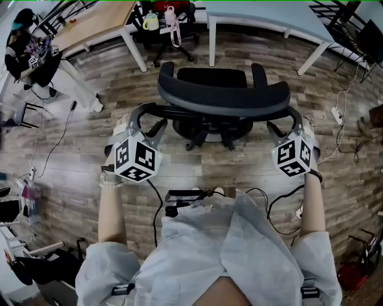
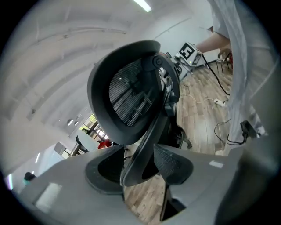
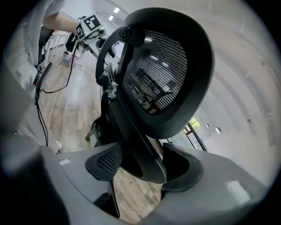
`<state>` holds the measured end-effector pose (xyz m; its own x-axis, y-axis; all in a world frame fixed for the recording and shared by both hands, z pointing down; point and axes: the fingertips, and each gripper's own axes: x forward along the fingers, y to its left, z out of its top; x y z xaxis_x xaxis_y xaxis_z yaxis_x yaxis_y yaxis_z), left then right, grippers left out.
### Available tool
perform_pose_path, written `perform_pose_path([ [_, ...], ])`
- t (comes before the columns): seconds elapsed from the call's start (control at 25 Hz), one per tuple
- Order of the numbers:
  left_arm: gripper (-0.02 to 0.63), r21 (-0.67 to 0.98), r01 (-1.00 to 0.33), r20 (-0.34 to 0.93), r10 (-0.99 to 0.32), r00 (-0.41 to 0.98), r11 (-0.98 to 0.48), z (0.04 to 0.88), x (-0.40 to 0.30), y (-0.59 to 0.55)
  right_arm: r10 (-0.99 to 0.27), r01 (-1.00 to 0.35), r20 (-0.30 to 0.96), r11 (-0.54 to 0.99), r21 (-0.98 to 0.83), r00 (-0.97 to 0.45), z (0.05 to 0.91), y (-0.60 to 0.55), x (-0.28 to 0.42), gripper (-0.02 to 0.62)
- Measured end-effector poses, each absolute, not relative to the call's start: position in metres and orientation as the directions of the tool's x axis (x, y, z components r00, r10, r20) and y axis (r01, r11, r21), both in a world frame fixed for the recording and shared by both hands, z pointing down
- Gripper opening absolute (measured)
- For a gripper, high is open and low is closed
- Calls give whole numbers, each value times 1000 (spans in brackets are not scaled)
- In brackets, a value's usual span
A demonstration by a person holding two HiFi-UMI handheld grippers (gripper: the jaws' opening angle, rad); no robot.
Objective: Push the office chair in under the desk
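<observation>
A black office chair (image 1: 224, 94) stands on the wood floor (image 1: 78, 155), its back toward the person, well short of the pale bench (image 1: 269, 15) ahead. The left tool (image 1: 142, 119) and right tool (image 1: 292, 122) each straddle a curved back-frame bar (image 2: 142, 154), jaws spread, not pinching. Pushed with loose jaws, the bar could slip free. An uneven push could swing the chair into a bench leg (image 1: 211, 51).

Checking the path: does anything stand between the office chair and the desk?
Only bare floor between office chair and desk, but the desk leg stands ahead of the chair's left half; steering right seems needed.
</observation>
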<state>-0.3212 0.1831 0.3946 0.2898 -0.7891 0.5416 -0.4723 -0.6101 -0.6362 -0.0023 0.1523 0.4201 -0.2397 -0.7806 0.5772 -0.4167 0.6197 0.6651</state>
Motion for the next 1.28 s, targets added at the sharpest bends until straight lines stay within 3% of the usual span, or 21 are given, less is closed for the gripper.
perform_pose_path([
  [0.32, 186, -689, -275, 648, -739, 181, -671, 421, -332, 166, -729, -326, 654, 680, 657, -203, 439, 138, 5, 295],
  [0.88, 189, -679, -128, 713, -691, 118, -723, 453, -323, 148, -662, -125, 738, 749, 650, -127, 459, 126, 4, 299],
  [1.28, 187, -685, -58, 722, -688, 80, -726, 478, -328, 131, -676, -58, 731, 737, 674, -90, 480, 109, 2, 296],
])
